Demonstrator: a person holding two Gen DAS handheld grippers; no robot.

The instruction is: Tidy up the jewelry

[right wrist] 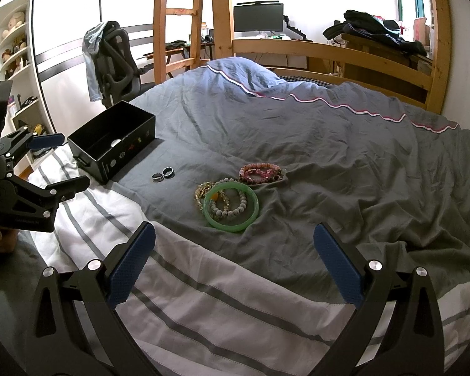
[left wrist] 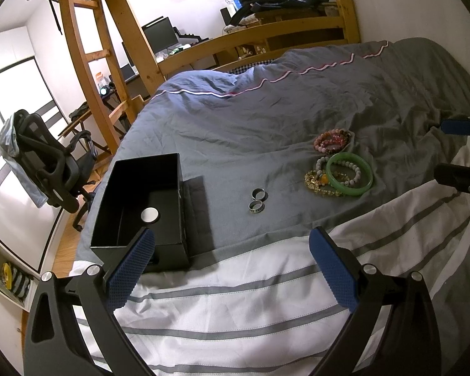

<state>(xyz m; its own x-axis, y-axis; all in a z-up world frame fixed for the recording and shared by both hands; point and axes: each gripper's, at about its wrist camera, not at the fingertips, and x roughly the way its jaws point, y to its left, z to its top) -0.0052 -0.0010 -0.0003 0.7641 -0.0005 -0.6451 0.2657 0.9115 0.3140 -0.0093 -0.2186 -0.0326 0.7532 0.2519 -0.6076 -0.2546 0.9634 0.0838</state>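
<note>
A black open box (left wrist: 141,200) (right wrist: 112,141) sits on the grey duvet, a white round spot on its floor. Two metal rings (left wrist: 257,200) (right wrist: 163,174) lie beside it. Further right a green bangle (left wrist: 349,174) (right wrist: 231,206) overlaps beaded bracelets, with pink bead bracelets (left wrist: 332,141) (right wrist: 261,170) behind. My left gripper (left wrist: 232,266) (right wrist: 51,163) is open, hovering over the striped sheet near the box's front corner. My right gripper (right wrist: 235,266) (left wrist: 460,150) is open too, just short of the green bangle. Neither holds anything.
The white striped sheet (right wrist: 203,297) covers the bed's near edge. A wooden loft frame and ladder (left wrist: 87,56) stand behind the bed, with an office chair (right wrist: 116,62) and a desk with a monitor (right wrist: 258,18). Shelves (right wrist: 15,50) line the left wall.
</note>
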